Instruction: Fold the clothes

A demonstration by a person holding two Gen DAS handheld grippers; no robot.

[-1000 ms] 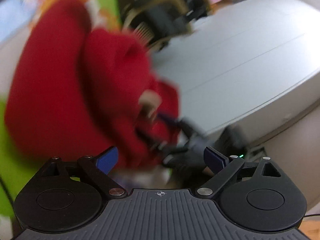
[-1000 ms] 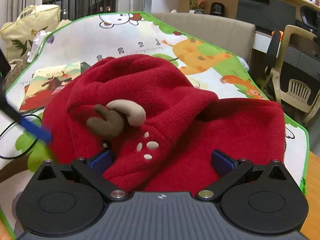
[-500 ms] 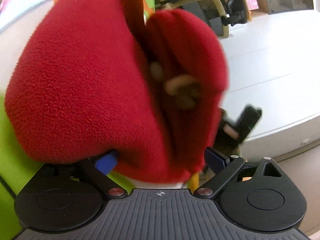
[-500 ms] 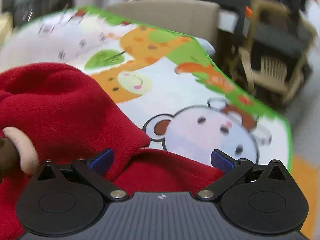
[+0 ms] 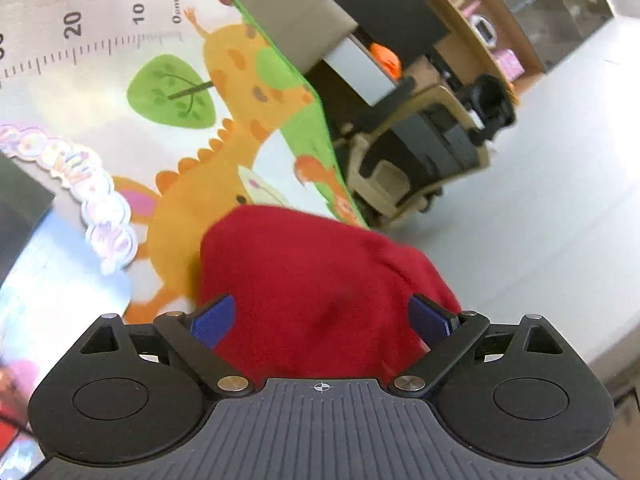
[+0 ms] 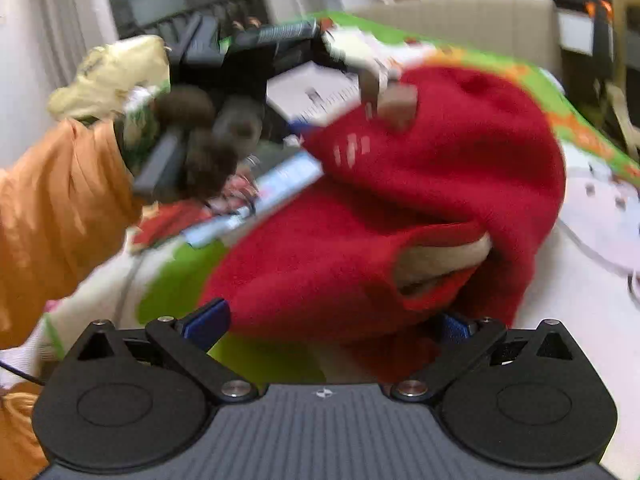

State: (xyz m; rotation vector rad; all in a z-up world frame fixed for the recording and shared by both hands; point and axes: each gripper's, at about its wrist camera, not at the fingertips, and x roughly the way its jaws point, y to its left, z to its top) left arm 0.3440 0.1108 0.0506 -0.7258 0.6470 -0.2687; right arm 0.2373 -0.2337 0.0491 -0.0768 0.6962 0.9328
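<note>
Altogether one red fleece garment (image 6: 420, 200), two tools

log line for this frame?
task: fold clothes | left gripper: open, red fleece garment between fingers | right gripper: open | surface: animal-print mat

Both wrist views sit low and close over the play mat (image 5: 120, 140), sharing the red fleece garment (image 5: 312, 280) (image 6: 400, 208); the left faces the mat's green far edge, the right faces across it.

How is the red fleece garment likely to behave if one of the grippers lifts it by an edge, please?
The red fleece garment would probably sag and unfold, since it already slumps in soft folds. Its fuzzy pile suggests the blue pads should hold it without slipping. It looks light.
</note>
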